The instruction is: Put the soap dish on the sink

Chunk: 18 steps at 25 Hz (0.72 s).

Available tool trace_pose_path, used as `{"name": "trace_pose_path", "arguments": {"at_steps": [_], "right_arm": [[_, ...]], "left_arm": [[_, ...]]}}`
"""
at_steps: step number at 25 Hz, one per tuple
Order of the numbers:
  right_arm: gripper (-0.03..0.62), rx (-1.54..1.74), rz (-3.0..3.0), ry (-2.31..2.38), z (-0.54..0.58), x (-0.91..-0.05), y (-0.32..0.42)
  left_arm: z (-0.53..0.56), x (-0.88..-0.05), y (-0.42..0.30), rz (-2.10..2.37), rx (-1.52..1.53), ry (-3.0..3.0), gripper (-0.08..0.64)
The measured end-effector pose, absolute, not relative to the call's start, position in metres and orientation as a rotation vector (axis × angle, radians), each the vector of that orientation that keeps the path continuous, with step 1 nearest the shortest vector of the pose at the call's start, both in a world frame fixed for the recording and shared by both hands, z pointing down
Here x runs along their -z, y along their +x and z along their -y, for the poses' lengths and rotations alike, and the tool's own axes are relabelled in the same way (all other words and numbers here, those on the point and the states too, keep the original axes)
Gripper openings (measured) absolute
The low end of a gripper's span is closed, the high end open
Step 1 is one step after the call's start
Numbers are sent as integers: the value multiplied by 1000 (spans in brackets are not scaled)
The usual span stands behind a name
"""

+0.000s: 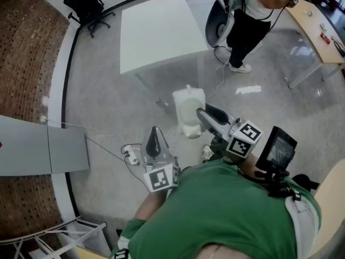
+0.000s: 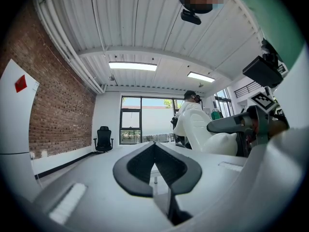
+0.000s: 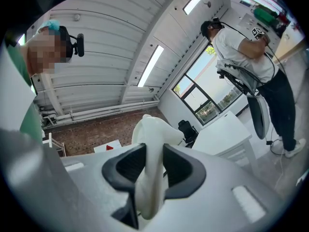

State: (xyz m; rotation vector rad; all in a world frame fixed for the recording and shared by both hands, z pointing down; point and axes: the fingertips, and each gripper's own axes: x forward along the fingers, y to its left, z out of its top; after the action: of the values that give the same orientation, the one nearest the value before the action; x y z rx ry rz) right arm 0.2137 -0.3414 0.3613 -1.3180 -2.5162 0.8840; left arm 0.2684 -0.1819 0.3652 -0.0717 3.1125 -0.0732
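The soap dish [image 1: 188, 112] is a white moulded piece, held up in the air above the grey floor. My right gripper [image 1: 204, 114] is shut on its edge. In the right gripper view, the dish's rim [image 3: 149, 144] stands upright, pinched between the two dark jaws of the right gripper [image 3: 147, 151]. My left gripper [image 1: 154, 131] is lower and to the left, shut with nothing in it. Its jaw tips meet in the left gripper view [image 2: 154, 146], where the soap dish [image 2: 203, 129] shows at the right. No sink is in view.
A white table [image 1: 161, 31] stands ahead, with a black office chair [image 1: 83, 1] at the far left. Another person [image 1: 253, 15] stands by a wooden desk [image 1: 318, 31]. Cables and a power strip [image 1: 132, 155] lie on the floor beside a grey cabinet [image 1: 43, 144].
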Motion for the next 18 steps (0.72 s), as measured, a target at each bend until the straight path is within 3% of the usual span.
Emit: {"name": "trace_pose_path", "arguments": {"at_steps": [18], "right_arm": [[110, -870, 2455, -1343, 261, -376, 137]], "left_arm": [[103, -368, 195, -3109, 44, 25, 0]]}}
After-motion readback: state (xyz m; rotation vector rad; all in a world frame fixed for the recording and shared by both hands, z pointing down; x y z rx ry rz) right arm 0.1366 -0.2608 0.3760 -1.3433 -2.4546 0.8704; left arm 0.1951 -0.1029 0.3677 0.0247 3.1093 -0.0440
